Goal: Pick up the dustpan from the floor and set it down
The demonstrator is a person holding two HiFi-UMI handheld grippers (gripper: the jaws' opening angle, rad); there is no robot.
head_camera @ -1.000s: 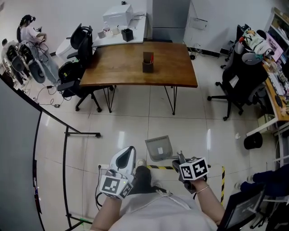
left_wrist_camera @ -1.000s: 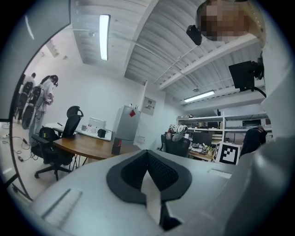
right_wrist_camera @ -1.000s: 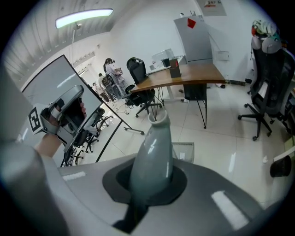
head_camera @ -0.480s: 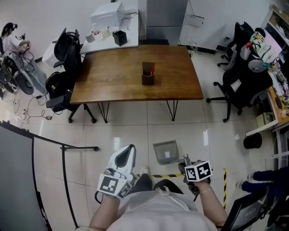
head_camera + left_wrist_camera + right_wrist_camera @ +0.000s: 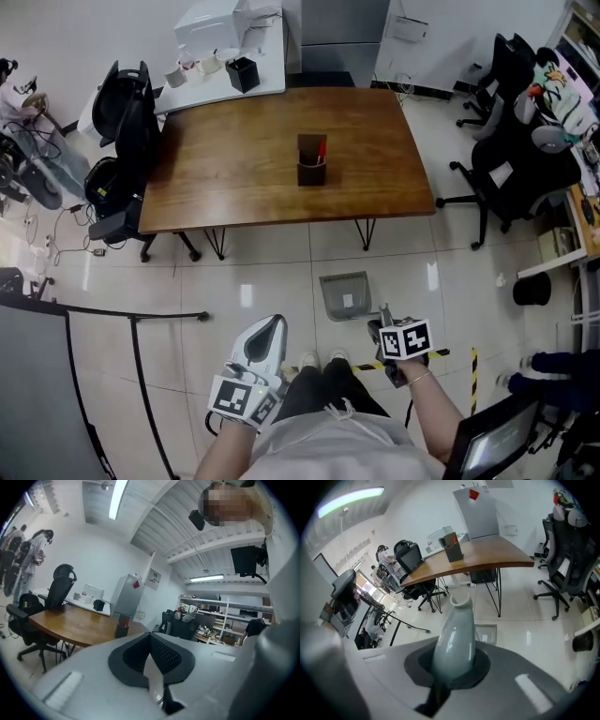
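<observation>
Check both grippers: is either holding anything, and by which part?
The right gripper is shut on the dustpan, gripping its pale tubular handle. The left gripper holds nothing.

We see a glossy tiled floor [image 5: 281, 281] that mirrors the lights, and a table [image 5: 244, 159] of smooth, faintly shiny wood. The dustpan [image 5: 345, 295] looks like grey plastic, its handle [image 5: 454, 639] glossy. The left gripper [image 5: 272, 323] has a smooth white plastic shell. The chair [image 5: 127, 112] looks matt black.
</observation>
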